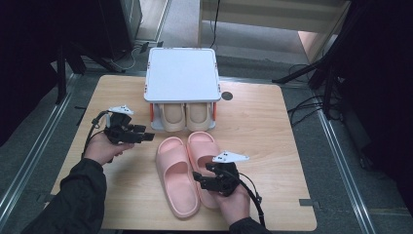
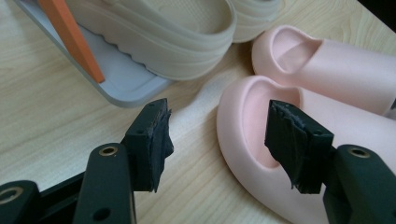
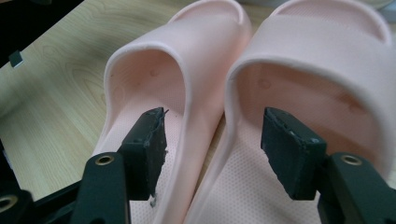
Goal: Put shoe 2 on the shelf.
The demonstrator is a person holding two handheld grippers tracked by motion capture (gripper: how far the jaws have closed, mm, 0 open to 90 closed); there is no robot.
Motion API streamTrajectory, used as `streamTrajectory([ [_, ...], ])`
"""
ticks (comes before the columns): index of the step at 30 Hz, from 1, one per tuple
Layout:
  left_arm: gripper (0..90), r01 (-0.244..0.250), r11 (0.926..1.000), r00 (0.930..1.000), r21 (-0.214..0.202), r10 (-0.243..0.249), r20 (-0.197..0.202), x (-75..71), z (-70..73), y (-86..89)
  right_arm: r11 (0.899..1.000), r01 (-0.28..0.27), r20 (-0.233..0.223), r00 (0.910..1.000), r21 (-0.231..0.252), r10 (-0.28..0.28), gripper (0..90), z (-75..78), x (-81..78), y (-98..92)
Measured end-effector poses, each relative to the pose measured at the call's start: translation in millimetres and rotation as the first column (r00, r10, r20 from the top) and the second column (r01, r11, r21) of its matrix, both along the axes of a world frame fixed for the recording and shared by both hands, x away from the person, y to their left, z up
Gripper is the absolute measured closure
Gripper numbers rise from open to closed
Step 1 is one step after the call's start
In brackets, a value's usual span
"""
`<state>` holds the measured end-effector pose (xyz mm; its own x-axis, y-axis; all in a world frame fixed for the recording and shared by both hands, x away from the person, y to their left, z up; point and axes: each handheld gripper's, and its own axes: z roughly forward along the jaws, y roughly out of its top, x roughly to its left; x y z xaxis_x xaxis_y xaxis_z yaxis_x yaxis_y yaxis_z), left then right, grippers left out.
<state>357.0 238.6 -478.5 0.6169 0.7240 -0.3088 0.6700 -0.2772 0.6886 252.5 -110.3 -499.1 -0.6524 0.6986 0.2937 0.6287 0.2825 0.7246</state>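
Note:
Two pink slippers lie side by side near the table's middle, the left one (image 1: 178,175) beside the right one (image 1: 202,146). My left gripper (image 1: 148,136) is level to their left, open, with its jaws (image 2: 222,140) on either side of the nearer slipper's toe rim (image 2: 261,107) without touching it. My right gripper (image 1: 199,180) hovers over the heel ends, open. Its jaws (image 3: 212,140) straddle the adjoining side walls of the left slipper (image 3: 154,79) and the right slipper (image 3: 317,56); the pads stand apart from both walls.
A small rack with a white top (image 1: 181,73) stands at the back of the wooden table (image 1: 272,122). A beige pair of slippers (image 1: 185,117) sits on its lower grey tray (image 2: 121,79), beside an orange post (image 2: 70,32). Bare wood lies left and right of the slippers.

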Motion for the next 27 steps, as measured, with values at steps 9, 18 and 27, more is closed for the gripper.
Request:
streamTrajectory([
  [9, 38.8, 0.003, 0.9999, 1.0000, -0.010, -0.003, -0.003, 1.0, 0.6, 2.4, 0.999, 0.035, 0.003, 0.9994, -0.036, -0.035, 32.6, -11.0, 9.6, 25.4],
  [18, 39.3, -0.016, 0.9998, 0.9999, -0.013, 0.016, 0.006, -4.3, 1.2, 9.4, 0.993, 0.089, 0.012, 0.9960, -0.081, -0.088, 33.5, -16.8, 20.2, 49.4],
  [27, 41.2, -0.044, 0.9989, 0.9978, -0.017, 0.045, 0.050, -8.0, 5.3, 13.1, 0.987, 0.125, 0.010, 0.9922, -0.097, -0.125, 47.5, -21.4, 27.9, 49.9],
])
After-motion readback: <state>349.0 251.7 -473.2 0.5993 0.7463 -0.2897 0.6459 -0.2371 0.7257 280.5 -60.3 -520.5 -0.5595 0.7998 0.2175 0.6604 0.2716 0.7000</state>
